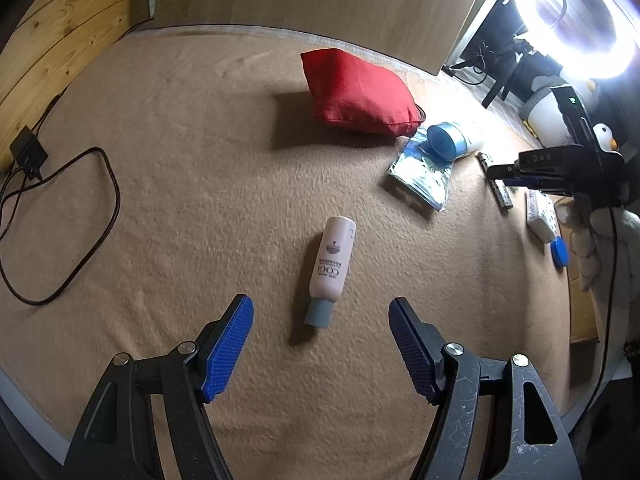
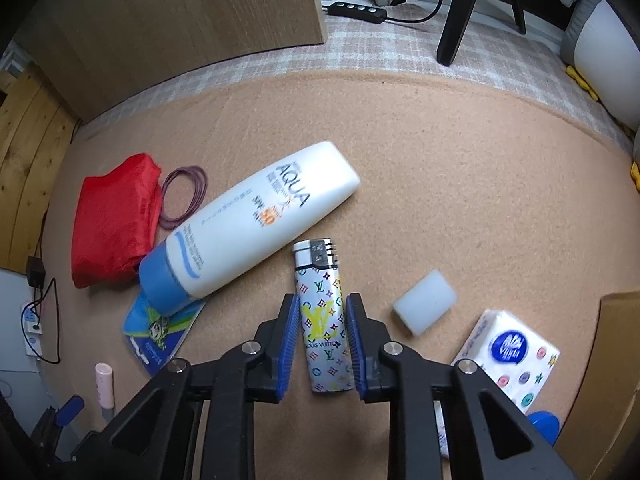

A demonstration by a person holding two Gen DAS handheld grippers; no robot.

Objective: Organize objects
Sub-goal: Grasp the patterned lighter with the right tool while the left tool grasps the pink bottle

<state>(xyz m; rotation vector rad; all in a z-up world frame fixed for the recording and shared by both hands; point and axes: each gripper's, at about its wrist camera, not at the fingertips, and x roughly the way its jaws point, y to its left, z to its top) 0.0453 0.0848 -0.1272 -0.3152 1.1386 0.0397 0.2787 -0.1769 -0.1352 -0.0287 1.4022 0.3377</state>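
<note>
The right gripper clamps the patterned silver lighter, the white sunscreen bottle and white foam block close beside; the left gripper gapes above the pink bottle.

Everything lies on the blanket spread over the bed. The lighter sits lengthwise between the pads of my right tool. The sunscreen bottle lies slantwise just left of it and behind, cap end resting on a flat packet. The pouch is left of the bottle, with the hair ties between them at the far end. The eraser block is right of the lighter; the tissue pack right of that. The small bottle lies well left, just ahead of my left tool, cap towards me.
</note>
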